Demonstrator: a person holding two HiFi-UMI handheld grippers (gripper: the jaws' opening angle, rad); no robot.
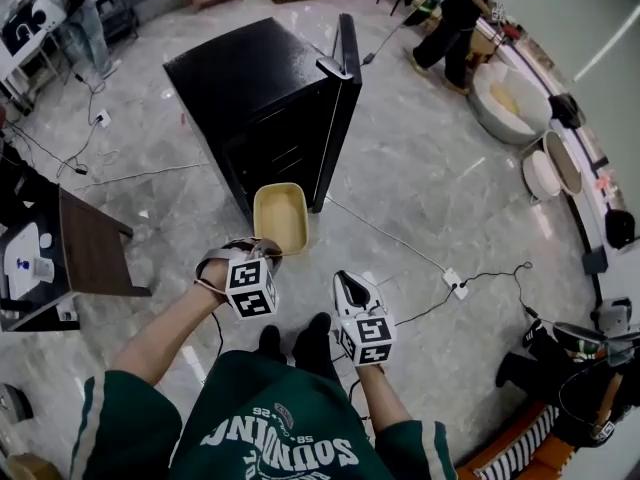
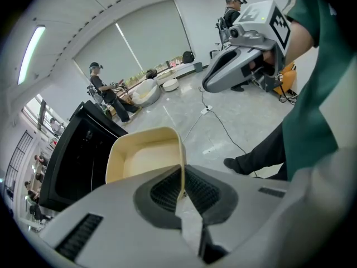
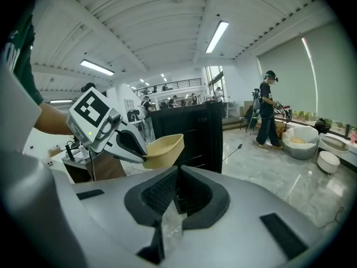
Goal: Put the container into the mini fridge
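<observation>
The pale marble floor fills most of the head view. In the upper centre of the frame stands the black mini fridge, its door swung open at the cabinet's right edge and its dark shelved interior facing the person. Just below the open front, near the middle of the frame, is the cream rectangular container, empty and carried clear of the floor — outside the fridge, not yet in it. The left gripper, lower left of centre, is clamped on the container's near wall. In the left gripper view the thin rim runs straight down between the two ribbed pads, so the tub is pinched by one edge only. The right gripper, just right of it in the lower centre, has its jaws pressed together on nothing and plays no part in the hold. A white power strip lies on the floor at the lower right, its cable trailing back toward the fridge. The step in hand looks to be the carry into the cabinet. To do it well, the tub probably needs to stay level, since a one-edge pinch lets it droop or twist. Its far end should go at a shelf gap, clear of the door edge on the right — and the jaws should let go only once the base rests on a shelf.
</observation>
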